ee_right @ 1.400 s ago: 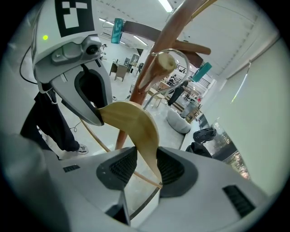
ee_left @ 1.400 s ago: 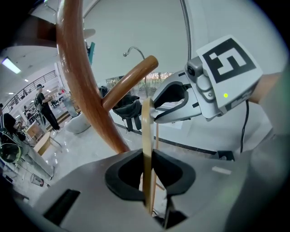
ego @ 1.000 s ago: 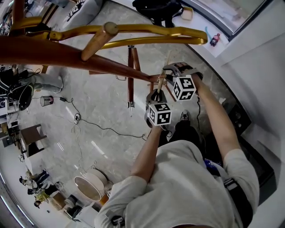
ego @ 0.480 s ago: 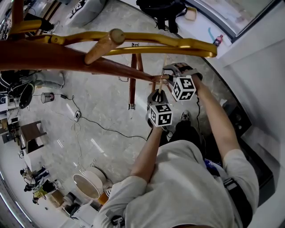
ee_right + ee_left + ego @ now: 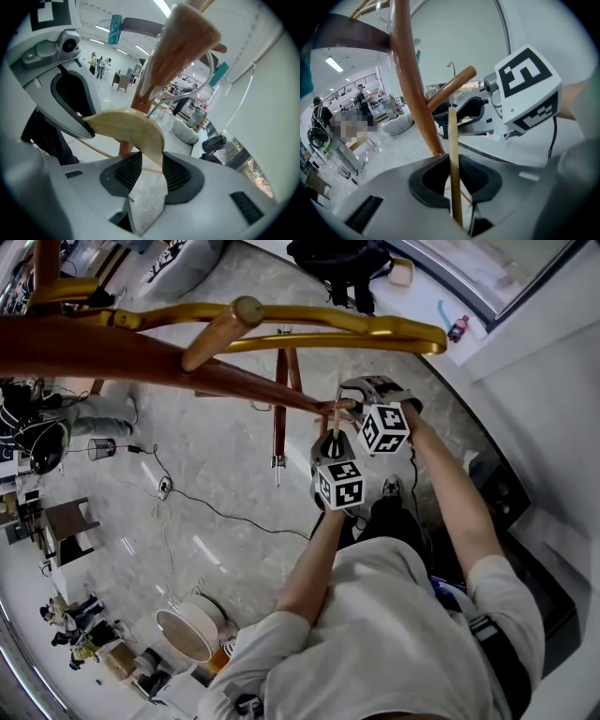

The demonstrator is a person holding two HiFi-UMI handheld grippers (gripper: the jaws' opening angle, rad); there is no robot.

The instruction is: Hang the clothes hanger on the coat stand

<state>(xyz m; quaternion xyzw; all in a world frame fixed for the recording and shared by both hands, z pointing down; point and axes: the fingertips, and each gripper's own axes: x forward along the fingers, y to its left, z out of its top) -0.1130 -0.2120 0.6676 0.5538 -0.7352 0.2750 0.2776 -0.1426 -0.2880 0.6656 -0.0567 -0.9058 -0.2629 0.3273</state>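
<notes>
Your left gripper (image 5: 453,180) is clamped narrow on the thin edge of the pale wooden clothes hanger (image 5: 452,150). The right gripper (image 5: 152,171) holds its broad shoulder, jaws wider. The hanger's grey wire hook (image 5: 187,96) rises ahead of the right jaws, just beside a peg (image 5: 183,42) of the red-brown wooden coat stand (image 5: 141,357). The right hand's nearer. Both arms reach forward, grippers side by side.

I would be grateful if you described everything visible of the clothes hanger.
The clothes hanger is pale, smooth wood with a silver wire hook at its top. The right tool grips its broad curved shoulder; the left tool clamps it where it shows as a slim, edge-on strip. It is held up beside the brown coat stand, not visibly hung yet.
</notes>
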